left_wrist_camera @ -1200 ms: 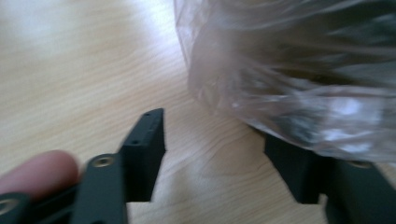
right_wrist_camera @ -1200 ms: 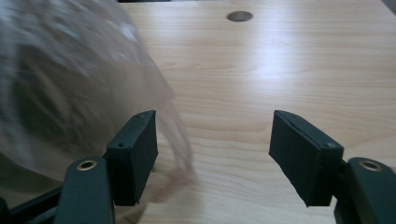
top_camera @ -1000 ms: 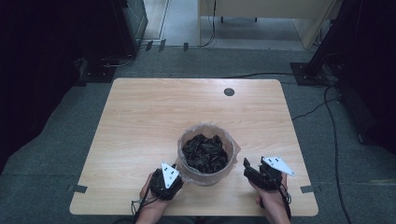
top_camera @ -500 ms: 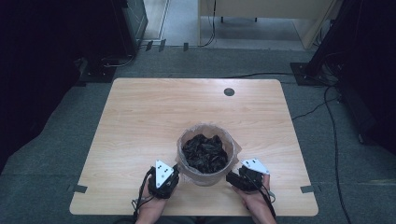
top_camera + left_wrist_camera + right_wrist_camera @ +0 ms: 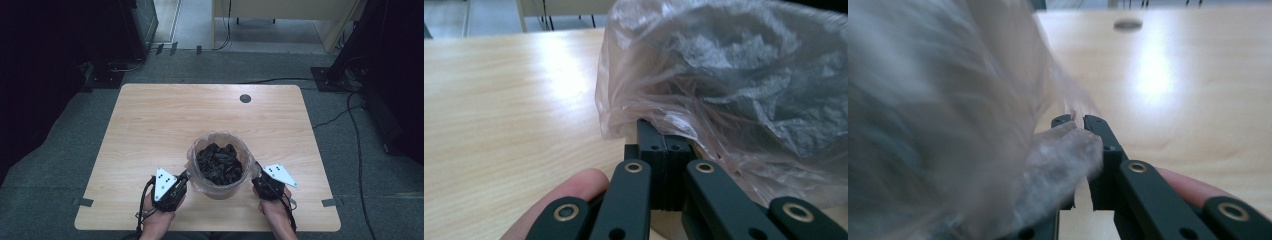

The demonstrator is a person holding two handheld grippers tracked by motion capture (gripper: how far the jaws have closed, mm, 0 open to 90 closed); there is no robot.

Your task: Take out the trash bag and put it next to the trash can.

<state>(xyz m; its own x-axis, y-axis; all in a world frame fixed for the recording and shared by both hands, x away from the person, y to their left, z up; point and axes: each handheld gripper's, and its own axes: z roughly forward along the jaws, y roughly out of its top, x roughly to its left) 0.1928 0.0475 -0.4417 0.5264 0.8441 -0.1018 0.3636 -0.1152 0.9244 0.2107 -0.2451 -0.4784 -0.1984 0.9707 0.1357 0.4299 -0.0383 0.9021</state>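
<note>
Plastic liner bag (image 5: pixel 196 159) over the bin (image 5: pixel 220 187) at the surface's (image 5: pixel 150 120) near edge; left gripper (image 5: pixel 665 137) and right gripper (image 5: pixel 1077 121), having just closed, pinch opposite rim folds, likely to lift it free.

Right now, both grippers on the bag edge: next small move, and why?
Probably lift both edges straight up together. The left gripper and right gripper are each shut on the clear bag at opposite sides of the bin, so an even pull should free it.
</note>
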